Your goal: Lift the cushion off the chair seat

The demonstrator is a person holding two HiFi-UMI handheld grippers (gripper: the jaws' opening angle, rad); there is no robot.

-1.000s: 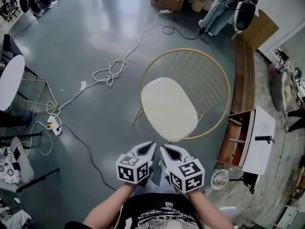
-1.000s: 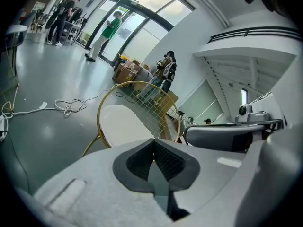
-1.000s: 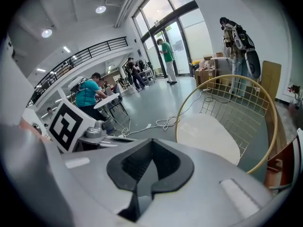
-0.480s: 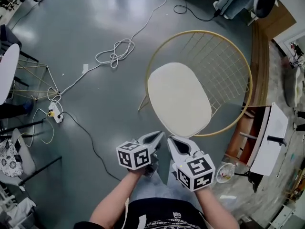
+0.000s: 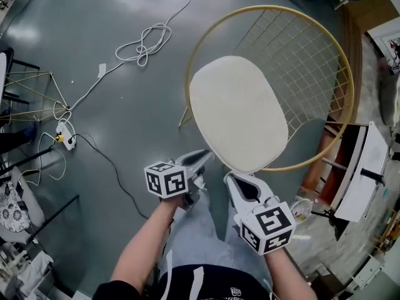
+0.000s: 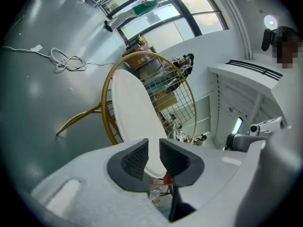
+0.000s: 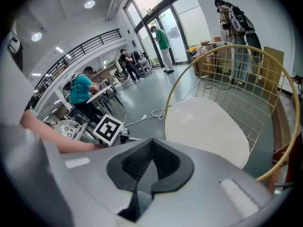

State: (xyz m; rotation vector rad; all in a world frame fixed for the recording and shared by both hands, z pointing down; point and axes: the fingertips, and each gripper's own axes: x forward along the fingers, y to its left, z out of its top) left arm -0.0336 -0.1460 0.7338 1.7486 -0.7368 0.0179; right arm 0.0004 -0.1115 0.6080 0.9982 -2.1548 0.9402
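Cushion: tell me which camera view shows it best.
The head view: the whole white cushion shows from above, lying on the gold wire chair. The left gripper view sees it steeply foreshortened, a narrow oval. The right gripper view shows most of its top, but the near edge is cut off.

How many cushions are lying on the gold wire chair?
1. One white oval cushion lies on the seat of the gold wire chair, toward its front edge. No other cushion shows in any view, though something thin under it would be hidden.
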